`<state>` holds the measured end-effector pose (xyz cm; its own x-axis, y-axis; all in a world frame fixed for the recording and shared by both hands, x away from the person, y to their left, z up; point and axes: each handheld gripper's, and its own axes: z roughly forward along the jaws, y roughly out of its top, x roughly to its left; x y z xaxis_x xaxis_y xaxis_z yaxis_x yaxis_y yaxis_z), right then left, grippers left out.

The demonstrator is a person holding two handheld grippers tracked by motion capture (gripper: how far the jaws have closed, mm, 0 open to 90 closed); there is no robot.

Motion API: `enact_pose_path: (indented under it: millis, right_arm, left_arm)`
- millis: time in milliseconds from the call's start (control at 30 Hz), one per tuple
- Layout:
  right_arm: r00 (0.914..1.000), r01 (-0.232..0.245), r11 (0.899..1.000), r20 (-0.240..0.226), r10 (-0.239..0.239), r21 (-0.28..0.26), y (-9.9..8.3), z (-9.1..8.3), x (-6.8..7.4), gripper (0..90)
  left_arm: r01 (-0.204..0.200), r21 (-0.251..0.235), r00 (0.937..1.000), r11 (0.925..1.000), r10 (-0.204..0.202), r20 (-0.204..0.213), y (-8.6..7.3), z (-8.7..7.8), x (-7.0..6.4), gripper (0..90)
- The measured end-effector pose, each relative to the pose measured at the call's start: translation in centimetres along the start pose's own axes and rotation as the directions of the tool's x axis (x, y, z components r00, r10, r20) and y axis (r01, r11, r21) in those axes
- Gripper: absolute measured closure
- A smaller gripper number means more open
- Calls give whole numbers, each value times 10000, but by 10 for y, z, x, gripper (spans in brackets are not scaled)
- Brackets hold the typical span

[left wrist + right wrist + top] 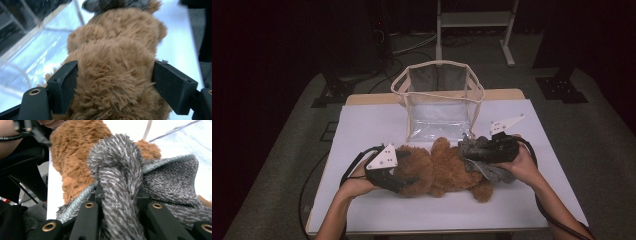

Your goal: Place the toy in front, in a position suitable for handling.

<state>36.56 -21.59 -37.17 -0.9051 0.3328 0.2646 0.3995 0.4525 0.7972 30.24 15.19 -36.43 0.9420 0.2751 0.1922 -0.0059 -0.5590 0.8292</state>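
A brown plush teddy bear (437,172) lies on its side across the white table top (377,120). My left gripper (408,167) holds one end of it, and in the left gripper view the two jaws press into the brown fur (112,75) from both sides. A grey fuzzy garment (497,174) covers the bear's other end. My right gripper (468,151) is shut on a fold of that grey fabric (117,170), with the fold standing up between the jaws. Brown fur (72,157) shows behind the fold.
A clear plastic bag with beige trim (439,95) stands open at the back of the table, just beyond the bear. A white metal stand (474,25) is on the floor behind. Cables trail off the table's left and right sides.
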Motion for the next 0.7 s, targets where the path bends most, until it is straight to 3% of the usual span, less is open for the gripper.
enact_pose_path:
  millis: [100,300,400,700]
  right_arm:
    - [9996,-228,9996,152,230,-146,-8,-8,-4,714]
    - [9970,-581,9980,495,593,-248,-22,-19,-11,715]
    - [9972,-643,9979,377,647,-119,-27,-14,-10,715]
    - [9988,-415,9990,-278,410,-183,-21,-1,5,723]
  left_arm:
    - [-320,308,9995,9990,321,-21,-1,3,-3,185]
    - [32,963,9990,9954,12,-454,-17,6,5,188]
    - [427,728,9981,9964,-392,-482,-24,3,11,199]
    - [788,993,9936,9919,-701,-883,-32,2,28,231]
